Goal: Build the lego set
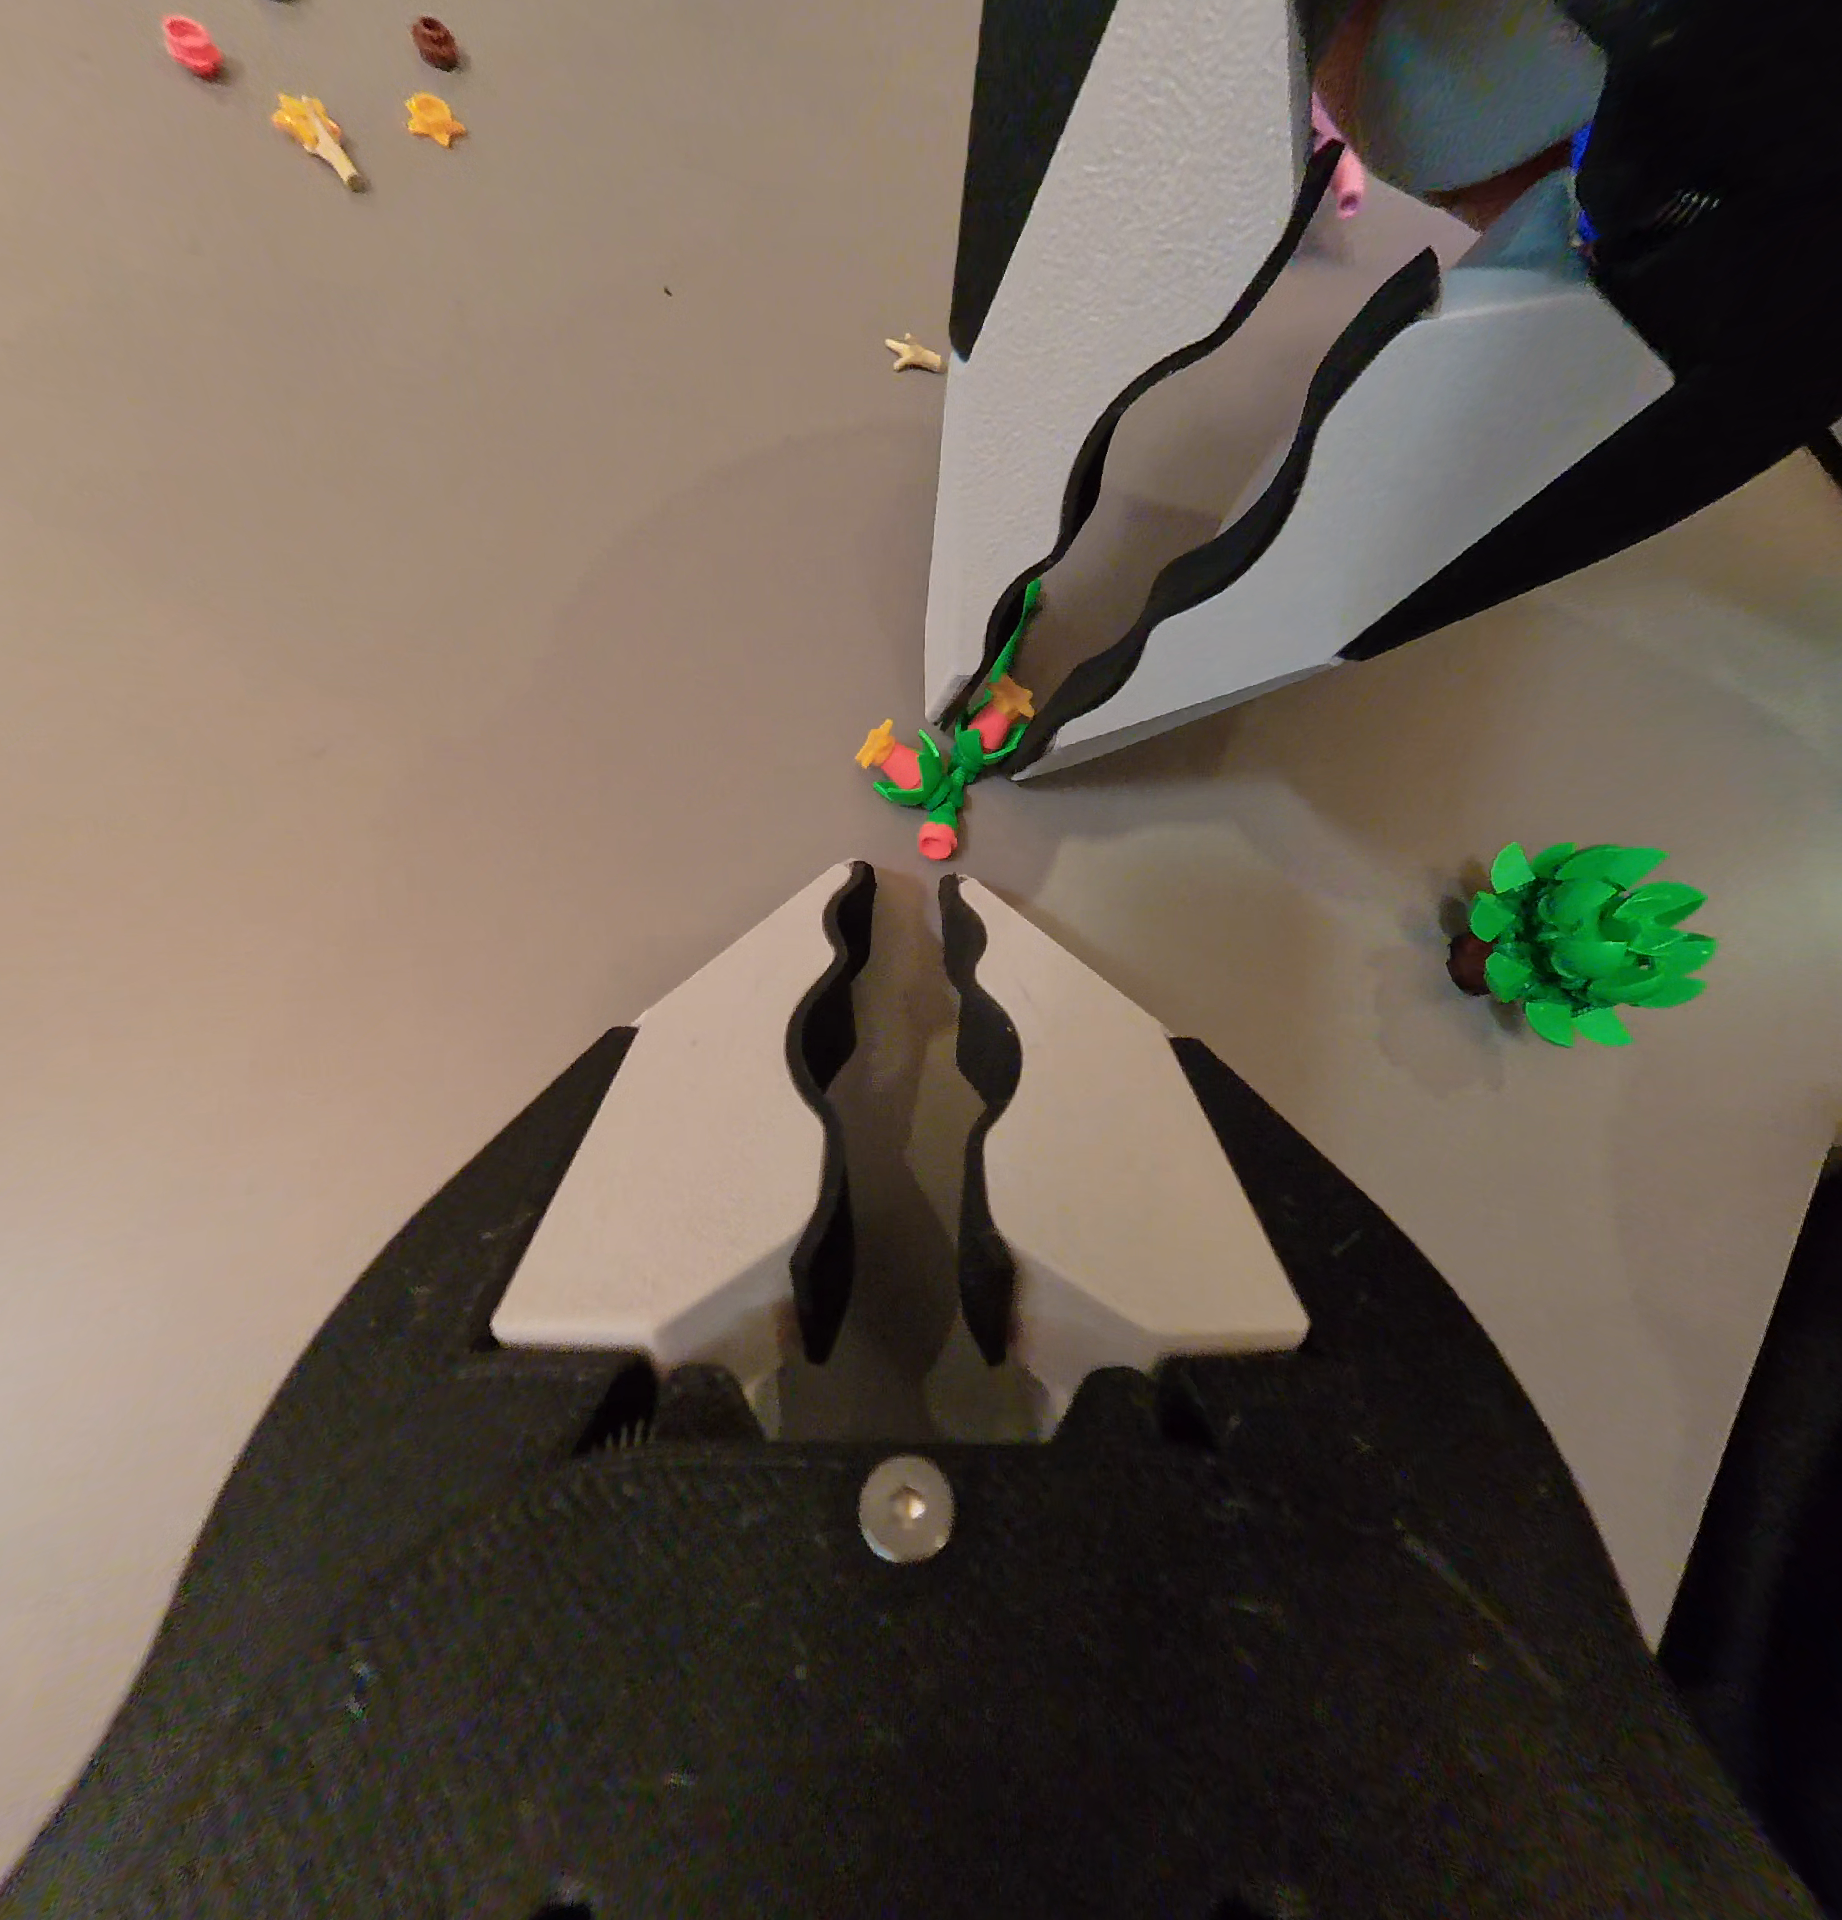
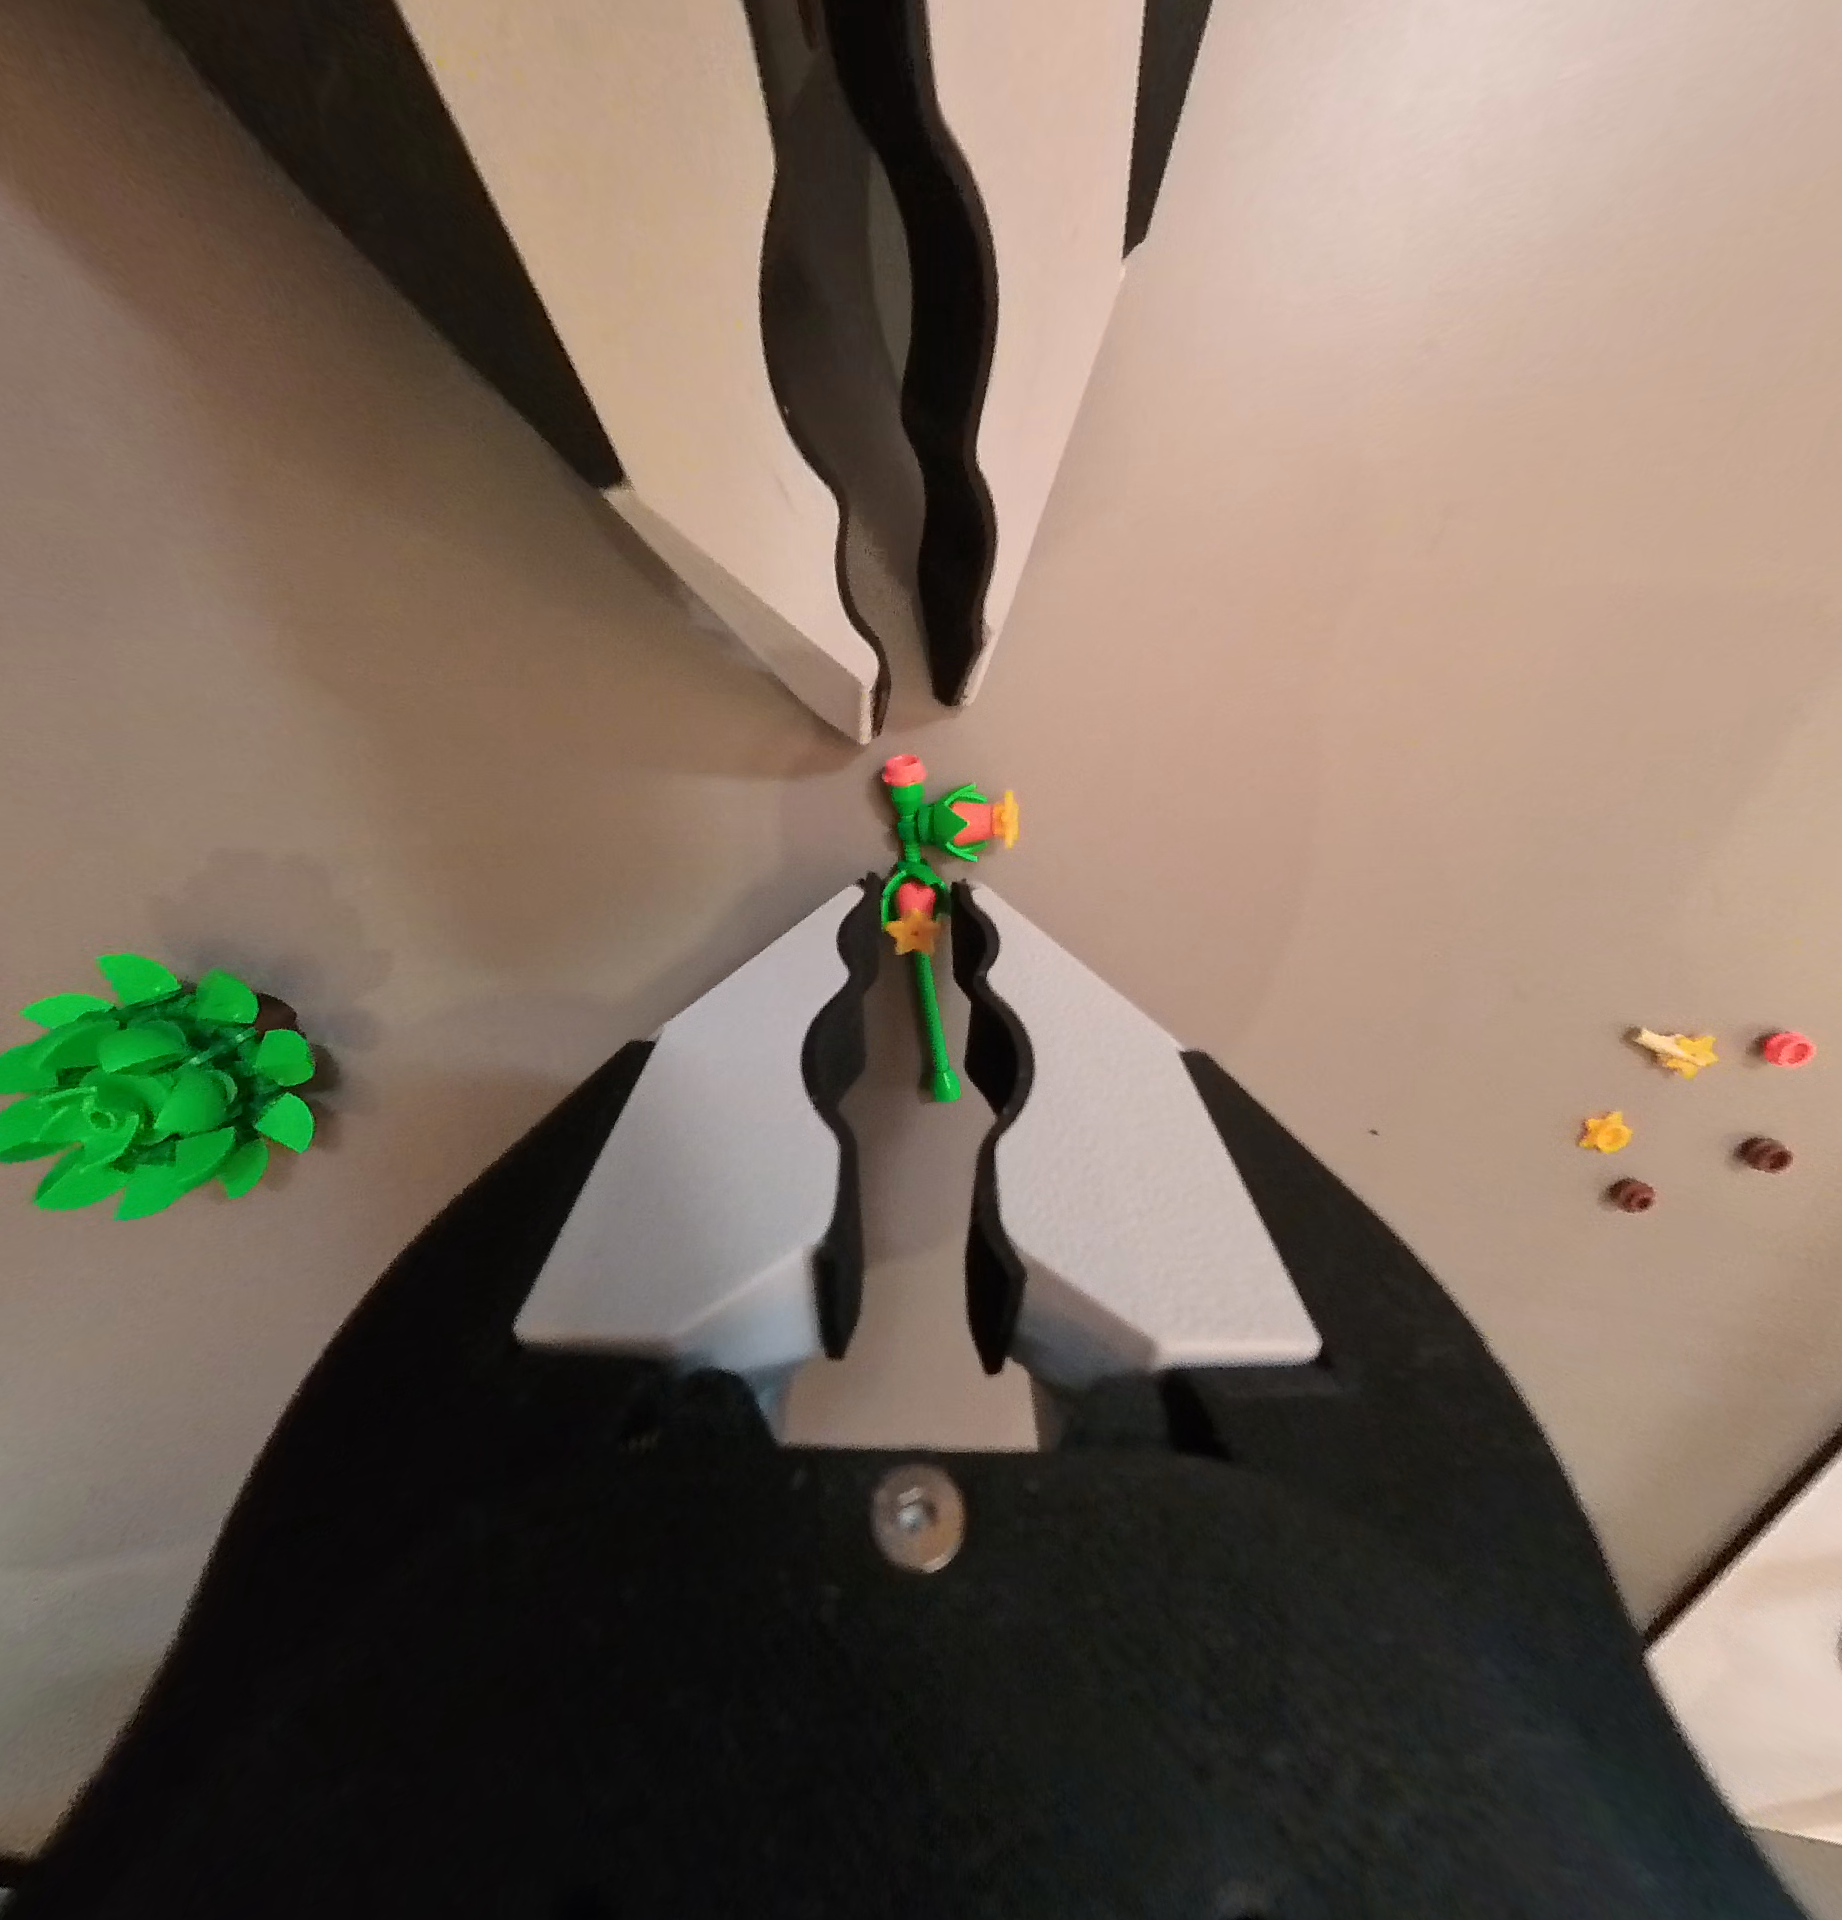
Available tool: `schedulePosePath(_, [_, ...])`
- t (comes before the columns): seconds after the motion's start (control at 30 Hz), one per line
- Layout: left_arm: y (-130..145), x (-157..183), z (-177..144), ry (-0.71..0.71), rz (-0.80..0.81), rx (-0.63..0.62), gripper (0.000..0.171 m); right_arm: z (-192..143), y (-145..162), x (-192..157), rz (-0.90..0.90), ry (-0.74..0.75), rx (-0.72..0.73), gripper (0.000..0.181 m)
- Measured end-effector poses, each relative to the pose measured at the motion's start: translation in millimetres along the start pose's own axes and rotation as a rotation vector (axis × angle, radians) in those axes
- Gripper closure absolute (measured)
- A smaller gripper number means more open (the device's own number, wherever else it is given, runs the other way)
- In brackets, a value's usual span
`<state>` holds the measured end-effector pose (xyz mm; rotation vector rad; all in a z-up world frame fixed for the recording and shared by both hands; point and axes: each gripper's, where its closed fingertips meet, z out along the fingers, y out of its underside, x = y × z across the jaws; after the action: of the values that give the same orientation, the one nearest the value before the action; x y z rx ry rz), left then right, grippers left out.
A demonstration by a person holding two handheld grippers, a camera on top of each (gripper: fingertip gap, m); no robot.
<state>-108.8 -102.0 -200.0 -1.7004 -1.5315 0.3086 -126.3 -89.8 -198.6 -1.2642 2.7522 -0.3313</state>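
Grippers meet tip to tip over a grey tabletop (image 1: 377, 623), with a small flower stem (image 2: 932, 997) between them. Seen from its own camera, the right gripper (image 2: 909, 891) has its jaws narrowed around the green stalk, whose lower end runs back between the fingers; one pink bloom with a yellow star cap sits right at the fingertips, though whether the pads actually pinch the stalk or merely flank it cannot be told from these views. The left gripper (image 1: 906, 878) hovers just short of the stem's far end, jaws narrow and holding nothing, its tips close to a bare pink bud (image 1: 936, 836) that has no yellow cap. A second capped bloom (image 1: 891, 758) branches off to the side. Well apart from the stem, a finished-looking leafy green plant (image 1: 1582, 940) lies on its side, a brown piece at its base. Farther out, loose parts wait on the tabletop: a yellow star (image 2: 1605, 1132), a tan sprig with a yellow star on it (image 2: 1675, 1051), a pink round piece (image 2: 1786, 1049), two brown round pieces (image 2: 1764, 1153) and another bare tan sprig (image 1: 912, 355). Judging by the layout, the build is partway along: foliage assembled, two of three blooms capped, and the last bud, the sprigs and the brown pieces still to be fitted.
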Motion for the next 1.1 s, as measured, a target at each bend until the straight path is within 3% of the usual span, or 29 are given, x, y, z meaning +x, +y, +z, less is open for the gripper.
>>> schedulePosePath(0.27, [0,0,-1,0.003,-0.008,0.003,0.158,0,-1,1,0.034,0.004,0.041,0.17])
schedulePosePath(0.43, [-9,-7,-9,-0.007,-0.059,0.085,0.145,-9,-4,9,0.065,0.1,0.159,0.169])
schedulePosePath(0.63, [-33,-3,-29,0.082,-0.143,0.289,0.143,-55,-13,14,0.256,0.177,0.508,0.169])
schedulePosePath(0.77, [-53,20,-42,0.181,-0.065,0.42,0.149,-96,-12,8,0.419,0.171,0.841,0.17])
schedulePosePath(1.0, [-112,56,-52,0.282,0.084,0.608,0.16,-159,34,10,0.633,0.155,1.401,0.17])
schedulePosePath(1.1, [-146,72,-46,0.4,0.138,0.657,0.171,-166,51,1,0.646,0.167,1.494,0.17])
